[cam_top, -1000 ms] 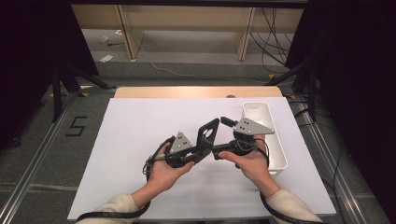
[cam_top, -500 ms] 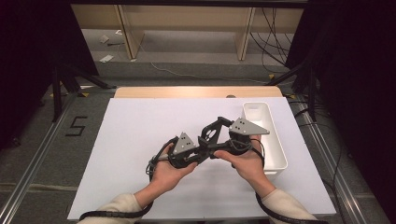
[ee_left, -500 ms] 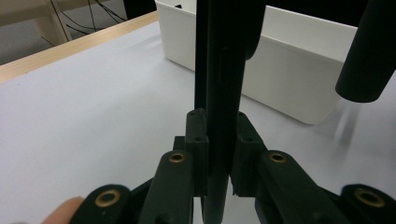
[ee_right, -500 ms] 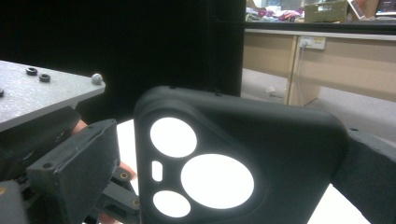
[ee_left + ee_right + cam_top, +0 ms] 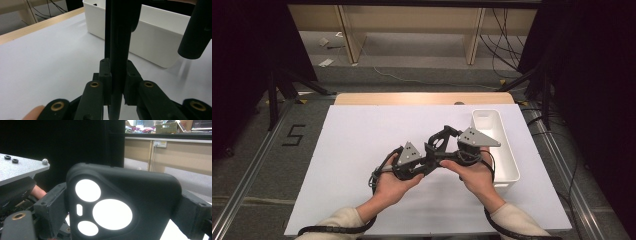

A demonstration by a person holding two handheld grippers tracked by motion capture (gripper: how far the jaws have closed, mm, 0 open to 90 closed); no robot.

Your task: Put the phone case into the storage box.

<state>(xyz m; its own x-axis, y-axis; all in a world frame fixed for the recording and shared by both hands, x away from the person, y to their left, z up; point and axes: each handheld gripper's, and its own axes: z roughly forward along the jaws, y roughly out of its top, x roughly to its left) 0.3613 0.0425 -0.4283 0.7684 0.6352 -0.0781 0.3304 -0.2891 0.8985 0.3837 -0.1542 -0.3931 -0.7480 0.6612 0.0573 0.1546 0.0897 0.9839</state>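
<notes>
Over the middle of the white table sheet (image 5: 362, 140), two hands hold a black phone case (image 5: 439, 142) between both grippers. My left gripper (image 5: 431, 154) is shut on the case's thin edge, which rises as a narrow black slab (image 5: 120, 30) between the pads (image 5: 105, 72) in the left gripper view (image 5: 116, 72). My right gripper (image 5: 447, 137) spans the case's width. In the right gripper view the case back with its round camera cut-outs (image 5: 140, 192) sits between the two fingers (image 5: 51, 207). These jaws (image 5: 120, 212) have just been closing and press on both sides.
A long white bin (image 5: 494, 145) stands at the table's right side, just beyond the right hand, and shows close behind the case (image 5: 150, 37). The table's wooden far edge (image 5: 412, 98) borders the sheet. Metal rails flank the table on the floor.
The right gripper's jaws have drawn in around the phone case and the case has tilted slightly. Both hands stay in the same place over the table.
</notes>
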